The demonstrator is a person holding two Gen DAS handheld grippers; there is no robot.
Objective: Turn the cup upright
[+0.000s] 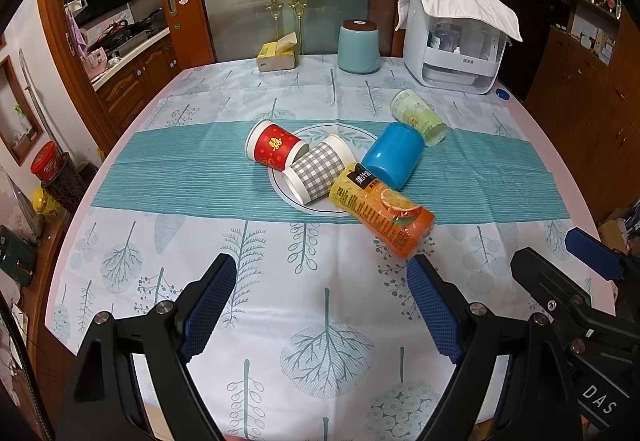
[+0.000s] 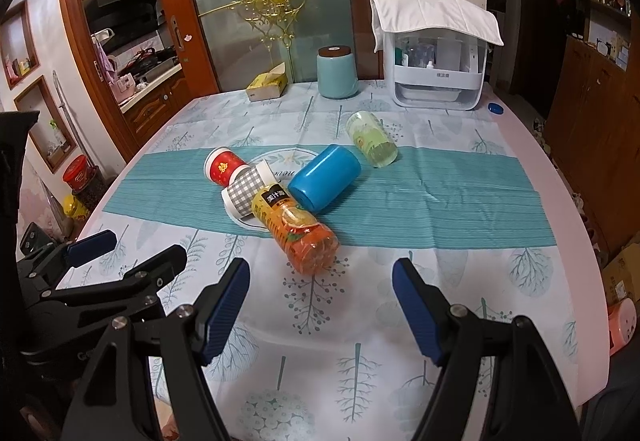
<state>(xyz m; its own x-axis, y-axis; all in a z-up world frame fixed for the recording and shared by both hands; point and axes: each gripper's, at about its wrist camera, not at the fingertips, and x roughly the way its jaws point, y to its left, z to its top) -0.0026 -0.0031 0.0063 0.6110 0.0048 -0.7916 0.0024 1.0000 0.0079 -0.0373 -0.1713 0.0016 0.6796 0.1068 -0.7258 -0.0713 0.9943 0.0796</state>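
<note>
Several cups lie on their sides in the middle of the table: a red paper cup [image 1: 273,147] [image 2: 222,168], a grey checked paper cup [image 1: 318,169] [image 2: 245,189], a blue plastic cup [image 1: 394,155] [image 2: 325,177], an orange juice-print cup [image 1: 384,211] [image 2: 296,225] and a pale green cup [image 1: 418,117] [image 2: 372,139]. The red and checked cups rest on a white plate [image 1: 288,193]. My left gripper [image 1: 320,305] is open and empty, near the front, short of the orange cup. My right gripper [image 2: 320,309] is open and empty, also short of the orange cup.
At the table's far edge stand a teal canister [image 1: 358,47] [image 2: 337,73], a yellow tissue box [image 1: 277,57] [image 2: 267,85] and a white cloth-covered appliance [image 1: 456,37] [image 2: 436,57]. A blue cap [image 1: 502,93] lies at the right rim. The right gripper shows at the left wrist view's right edge [image 1: 568,281].
</note>
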